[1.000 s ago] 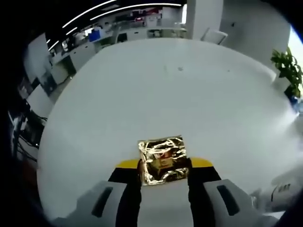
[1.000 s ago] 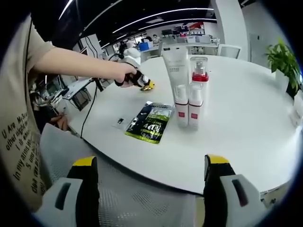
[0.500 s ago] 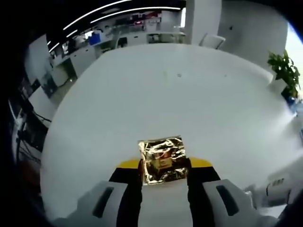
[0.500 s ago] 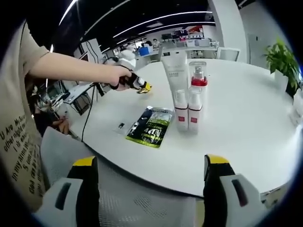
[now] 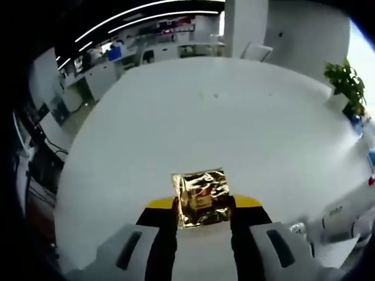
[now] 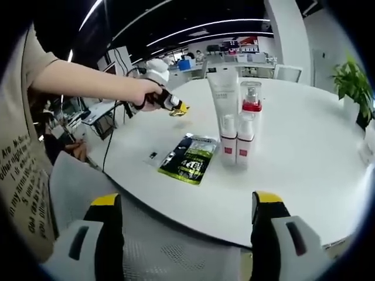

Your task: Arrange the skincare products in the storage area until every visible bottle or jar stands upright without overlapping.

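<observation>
The left gripper [image 5: 202, 202] was clenched on a small gold packet [image 5: 201, 196]. Its two jaws pressed the packet from both sides and held it above the white table [image 5: 222, 117]. In the right gripper view, this gripper [image 6: 177, 108] was out over the far left part of the table, in the person's hand [image 6: 147, 93], with a bit of gold at its tip.

The right gripper [image 6: 186, 225] was open and held nothing. Its jaws stood wide apart, near the close edge of the table, over a gray chair [image 6: 140, 246].

In the middle of the table stood the bottles. A tall white tube [image 6: 222, 105] was at the back. A bottle with a red collar [image 6: 251, 117] stood just right of it. Two small white bottles [image 6: 236, 140] with red labels stood in front, touching or nearly touching. All of them looked upright. A flat green and black packet [image 6: 188, 158] lay on the table just left of them. A tiny dark thing [image 6: 152, 156] lay further left.

The gold packet was thin and shiny, so it could slip from the jaws if the hold got loose. It would probably not stand up by itself and might flop over. If it were set down too close, it could bump the bottles. They stood tight together, so one knock might tip more than one. It could also land on top of the green packet.
</observation>
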A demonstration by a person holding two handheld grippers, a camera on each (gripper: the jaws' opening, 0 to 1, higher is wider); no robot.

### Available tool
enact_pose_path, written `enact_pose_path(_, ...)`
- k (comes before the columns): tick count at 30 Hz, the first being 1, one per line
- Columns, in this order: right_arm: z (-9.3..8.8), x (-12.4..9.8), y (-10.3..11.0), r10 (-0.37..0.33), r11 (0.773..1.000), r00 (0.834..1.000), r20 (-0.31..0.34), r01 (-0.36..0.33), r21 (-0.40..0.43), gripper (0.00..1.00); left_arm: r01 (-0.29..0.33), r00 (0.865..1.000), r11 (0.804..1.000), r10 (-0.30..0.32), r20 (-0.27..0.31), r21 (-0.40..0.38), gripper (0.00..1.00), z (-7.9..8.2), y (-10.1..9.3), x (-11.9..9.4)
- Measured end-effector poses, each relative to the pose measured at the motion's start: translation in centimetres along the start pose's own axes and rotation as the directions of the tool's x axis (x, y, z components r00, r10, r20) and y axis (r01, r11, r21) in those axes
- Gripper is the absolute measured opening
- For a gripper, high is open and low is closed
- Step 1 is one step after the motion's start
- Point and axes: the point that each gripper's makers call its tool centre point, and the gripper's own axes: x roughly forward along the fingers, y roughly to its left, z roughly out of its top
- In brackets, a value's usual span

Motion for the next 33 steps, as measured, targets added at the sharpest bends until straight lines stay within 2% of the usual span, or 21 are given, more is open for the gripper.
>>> enact_pose_path(5, 0.0, -0.1, 0.0, 0.002, 1.0, 1.0, 0.003, -0.002, -0.017, 0.91, 0.0, 1.0, 1.0, 0.0, -0.005, 0.006, 0.31, -1.0, -0.3, -0.6)
enact_pose_path(18, 0.2, -0.3, 0.3, 0.016, 1.0, 1.0, 0.018, -0.016, -0.025, 0.91, 0.004, 0.999, 1.0, -0.003, -0.047, 0.008, 0.31, -5.1, -1.1, -1.8)
enact_pose_path(24, 0.2, -0.3, 0.3, 0.013, 1.0, 1.0, 0.028, -0.013, -0.019, 0.91, 0.01, 0.997, 1.0, -0.009, -0.072, 0.017, 0.31, -6.9, -1.5, -2.1)
enact_pose_path(33, 0.2, -0.4, 0.4, 0.014, 1.0, 0.999, 0.033, -0.013, -0.019, 0.91, 0.022, 0.994, 1.0, -0.022, -0.107, -0.002, 0.31, -8.9, -2.1, -1.9)
